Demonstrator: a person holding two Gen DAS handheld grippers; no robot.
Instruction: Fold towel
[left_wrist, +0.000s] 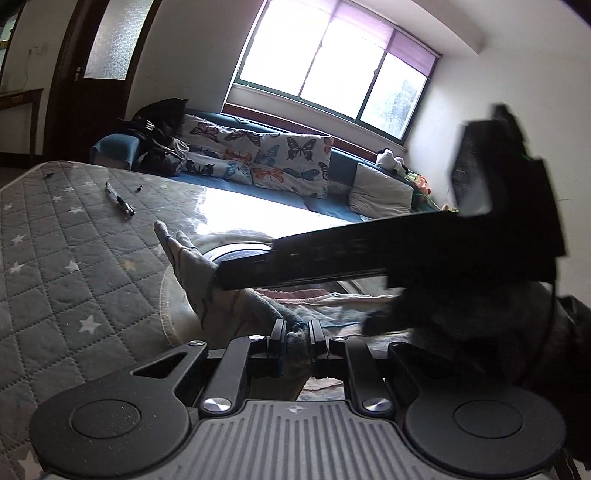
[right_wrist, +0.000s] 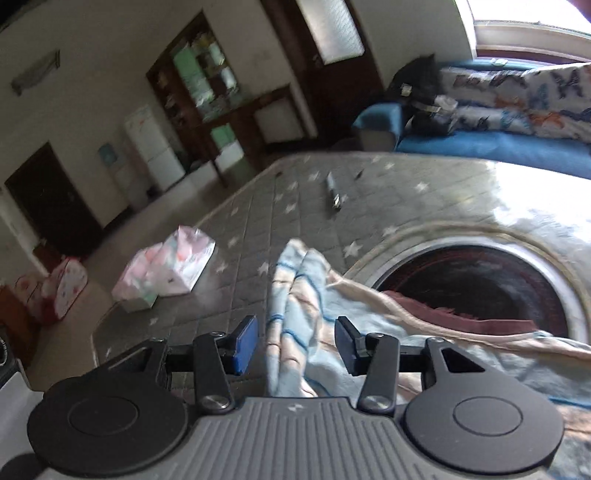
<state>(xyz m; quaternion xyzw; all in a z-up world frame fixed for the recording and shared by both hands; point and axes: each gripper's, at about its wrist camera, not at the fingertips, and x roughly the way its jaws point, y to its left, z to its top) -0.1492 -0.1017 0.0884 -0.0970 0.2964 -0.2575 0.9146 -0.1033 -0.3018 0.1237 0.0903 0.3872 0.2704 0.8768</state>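
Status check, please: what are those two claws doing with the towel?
Left gripper shut on towel. Right gripper open, straddling towel. Pen lies clear.

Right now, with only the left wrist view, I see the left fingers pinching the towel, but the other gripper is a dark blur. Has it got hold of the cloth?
Observer: No. The right gripper is open; its blue-padded fingers stand either side of a raised fold of the striped towel, not closed on it.
Operator: Anything near that fold that I can't see?
Observer: Pastel-printed packages sit left of the towel, by the edge of the quilted cover.
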